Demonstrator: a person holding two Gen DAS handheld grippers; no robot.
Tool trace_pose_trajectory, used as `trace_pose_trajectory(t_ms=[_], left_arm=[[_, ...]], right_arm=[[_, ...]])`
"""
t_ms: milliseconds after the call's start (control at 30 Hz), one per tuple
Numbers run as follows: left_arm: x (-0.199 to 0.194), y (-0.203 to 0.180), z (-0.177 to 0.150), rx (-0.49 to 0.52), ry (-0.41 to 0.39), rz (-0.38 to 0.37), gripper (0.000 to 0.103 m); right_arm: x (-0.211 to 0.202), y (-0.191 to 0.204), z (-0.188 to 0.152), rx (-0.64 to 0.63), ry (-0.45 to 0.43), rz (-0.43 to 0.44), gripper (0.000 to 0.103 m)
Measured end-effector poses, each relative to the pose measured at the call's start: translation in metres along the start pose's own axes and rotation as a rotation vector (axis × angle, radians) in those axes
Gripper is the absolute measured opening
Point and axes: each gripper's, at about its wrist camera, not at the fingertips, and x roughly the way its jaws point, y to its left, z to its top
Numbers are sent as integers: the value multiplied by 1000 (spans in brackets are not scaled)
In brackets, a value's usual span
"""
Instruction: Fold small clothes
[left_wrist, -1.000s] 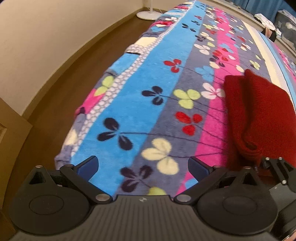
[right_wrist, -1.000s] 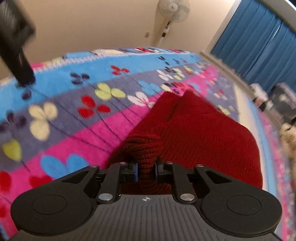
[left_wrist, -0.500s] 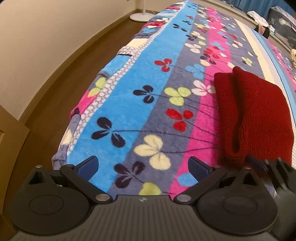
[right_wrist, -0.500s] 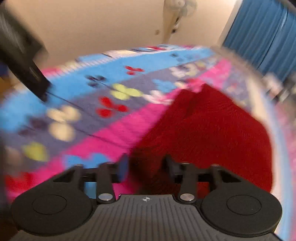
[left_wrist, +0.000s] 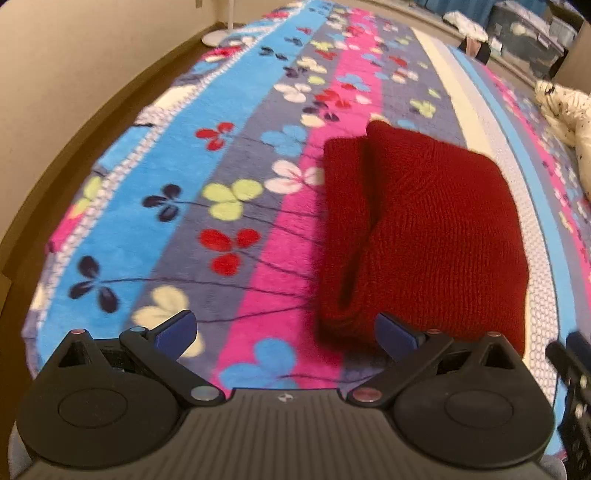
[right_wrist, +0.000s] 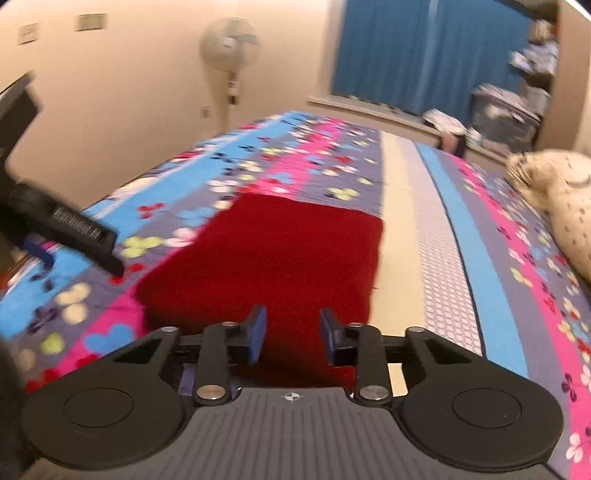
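A folded red knit garment (left_wrist: 424, 229) lies flat on the flower-patterned blanket (left_wrist: 192, 155). My left gripper (left_wrist: 286, 334) hangs wide open above the blanket at the garment's near left corner, with nothing between its blue pads. In the right wrist view the same red garment (right_wrist: 273, 254) lies ahead of and below my right gripper (right_wrist: 291, 332). Its jaws are closing with a gap between them, and no cloth is pinched. The left gripper's black body (right_wrist: 55, 225) shows at the left edge of that view.
The bed's left edge drops to a wooden floor (left_wrist: 92, 122) along a beige wall. A cream plush toy (right_wrist: 557, 199) lies on the bed at the right. A standing fan (right_wrist: 229, 55), blue curtains (right_wrist: 424, 51) and storage bins (right_wrist: 506, 114) stand beyond the bed.
My right gripper let go of the red garment's fold and rose back from it. My left gripper slid right, so the garment now sits in the middle of its view.
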Motion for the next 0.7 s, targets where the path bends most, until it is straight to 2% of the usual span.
trace_pose_trajectory(t_ms=[100,200,233,267,367,433,467,500,567,700], left_arm=[[35,-13,3,56,73,47,103],[65,-11,-1,65,124,66,103],[68,-9,-4,66,129,57,103],[65,-7,-6,69,117,49,103],[44,-4,-10,109,98,48,103],[21,-1,-14,114,71,42,103],[5,2,-18,107,50,26,103],[-10,4,-22,98,32,5,103],[-42,7,-33,87,-14,-27,103],[-94,8,-62,99,-81,-35,103]], right_arm=[[35,6,0,-18,43,-4,29],[83,18,-17,-30,240,44,30],[91,21,-26,-33,280,32,30],[88,23,-29,-43,269,23,30],[60,20,-22,2,245,70,32],[30,16,-16,27,201,90,44],[11,15,-15,40,174,95,54],[-7,16,-16,51,148,103,59],[-44,16,-16,61,99,120,64],[-115,20,-29,83,22,111,74]])
